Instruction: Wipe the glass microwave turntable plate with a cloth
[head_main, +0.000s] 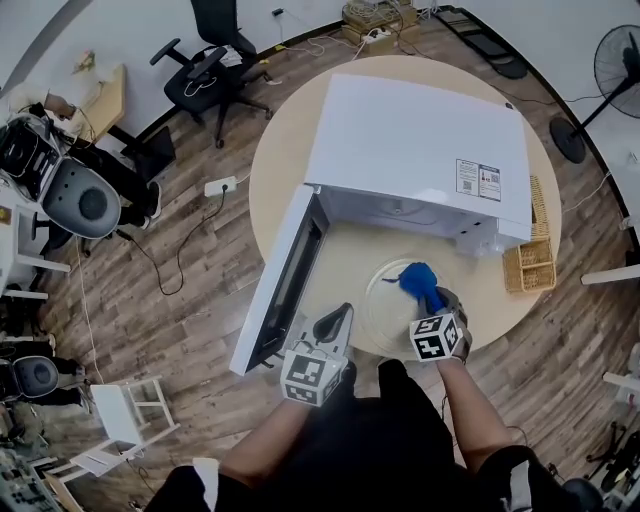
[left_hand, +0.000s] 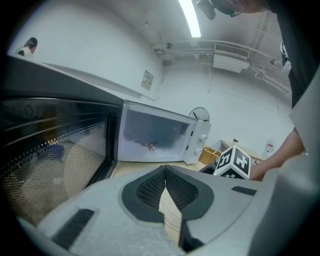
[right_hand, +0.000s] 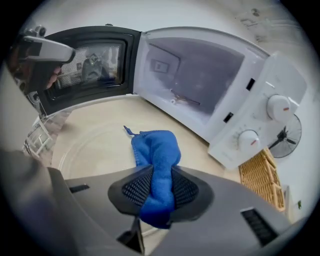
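The glass turntable plate (head_main: 385, 305) lies flat on the round wooden table (head_main: 290, 160) in front of the open white microwave (head_main: 420, 140). My right gripper (head_main: 436, 302) is shut on a blue cloth (head_main: 418, 278), whose free end rests on the plate's far part. In the right gripper view the cloth (right_hand: 157, 150) bulges out between the pads of that gripper (right_hand: 159, 192) onto the plate (right_hand: 85, 145). My left gripper (head_main: 340, 318) hovers left of the plate, near the microwave door (head_main: 285, 285). In its own view the left gripper (left_hand: 165, 172) is shut with nothing held.
A wicker basket (head_main: 528, 265) stands at the table's right edge beside the microwave. The open door juts out over the table's left front. Office chairs (head_main: 215, 70), a fan (head_main: 615, 60) and cables stand on the wooden floor around the table.
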